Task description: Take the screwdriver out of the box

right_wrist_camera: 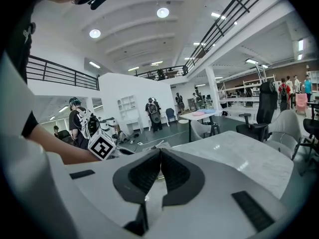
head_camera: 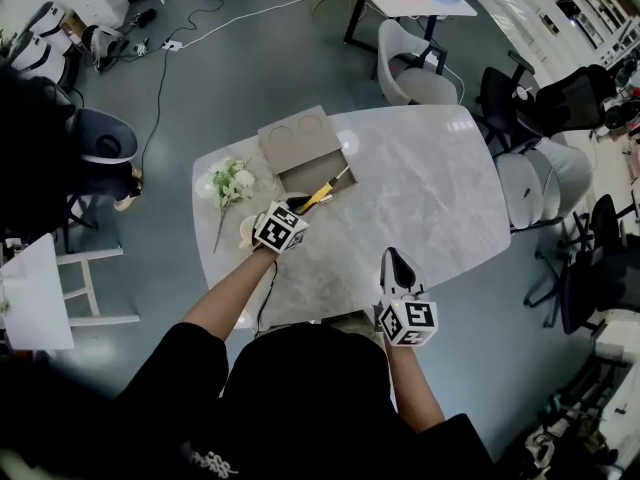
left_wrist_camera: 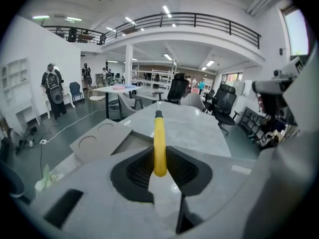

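A screwdriver with a yellow handle and a metal shaft is lifted clear above the table, its tip toward the open grey box. My left gripper is shut on the rear end of the handle, which points straight out between the pads, shaft away from me. The box's lid, with two round recesses, lies flat behind the box. My right gripper hovers at the table's near edge, jaws shut with nothing between them, well right of the box.
The grey marble table carries a small bunch of white flowers left of the box. Chairs stand along its far and right sides. A white stool is on the floor at the left. People stand far off.
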{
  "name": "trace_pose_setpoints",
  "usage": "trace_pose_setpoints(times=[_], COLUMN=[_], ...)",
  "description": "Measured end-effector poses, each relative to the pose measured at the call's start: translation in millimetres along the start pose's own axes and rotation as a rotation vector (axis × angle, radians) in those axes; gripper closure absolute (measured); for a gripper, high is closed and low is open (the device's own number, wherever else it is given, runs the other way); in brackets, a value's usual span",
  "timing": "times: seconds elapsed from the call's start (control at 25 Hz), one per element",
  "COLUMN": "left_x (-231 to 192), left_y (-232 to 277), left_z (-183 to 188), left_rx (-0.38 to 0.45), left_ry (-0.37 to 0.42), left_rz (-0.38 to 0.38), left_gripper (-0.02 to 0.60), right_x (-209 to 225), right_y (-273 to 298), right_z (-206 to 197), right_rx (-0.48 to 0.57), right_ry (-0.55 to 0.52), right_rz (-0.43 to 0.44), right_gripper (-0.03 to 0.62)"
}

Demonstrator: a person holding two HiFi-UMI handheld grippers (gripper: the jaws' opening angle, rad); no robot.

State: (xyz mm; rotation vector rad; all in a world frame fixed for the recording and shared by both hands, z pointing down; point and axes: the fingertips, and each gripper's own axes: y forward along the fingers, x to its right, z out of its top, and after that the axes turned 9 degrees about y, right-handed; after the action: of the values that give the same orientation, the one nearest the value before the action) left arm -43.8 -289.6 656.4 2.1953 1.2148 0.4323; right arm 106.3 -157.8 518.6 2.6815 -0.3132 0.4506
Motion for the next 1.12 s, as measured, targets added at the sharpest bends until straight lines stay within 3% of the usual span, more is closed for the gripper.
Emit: trace_pose_setpoints(times=[0.16,0.48,0.72,0.84,1.12], left_x=[33.7,101.1,135.0,152.0,207.8], left_y=[-51.4,-147.8,-187.3,-200.0,-208.4], left_z=[28.6,73.3,91.7,89.4,88.7], left_rx=[0.153,0.367,0.468,0.510,0.523], left_ry=[-0.073,-0.083,-0.093,-0.164,-0.219], left_rz=[0.007,0.010,0.090,0.121,0.239], left_gripper=[0.494,0.494,0.494,0.494,0.494], right_x=[-17.0,-31.0,-24.1,-17.3,9.3], right_y=[-38.0,-105.0,-126.7,-125.9,-150.4], right_z=[-4.4,2.9,12.9,17.3,36.8], right_rx=[0.040,0.113,0.129,0.135,0.127], right_ry=[-0.013,-0.037,-0.037,-0.019,-0.112], right_rz=[-0.034,-0.115,-0.073,-0.026,0.033], right_gripper=[0.583,0.583,0.583,0.583,0.583])
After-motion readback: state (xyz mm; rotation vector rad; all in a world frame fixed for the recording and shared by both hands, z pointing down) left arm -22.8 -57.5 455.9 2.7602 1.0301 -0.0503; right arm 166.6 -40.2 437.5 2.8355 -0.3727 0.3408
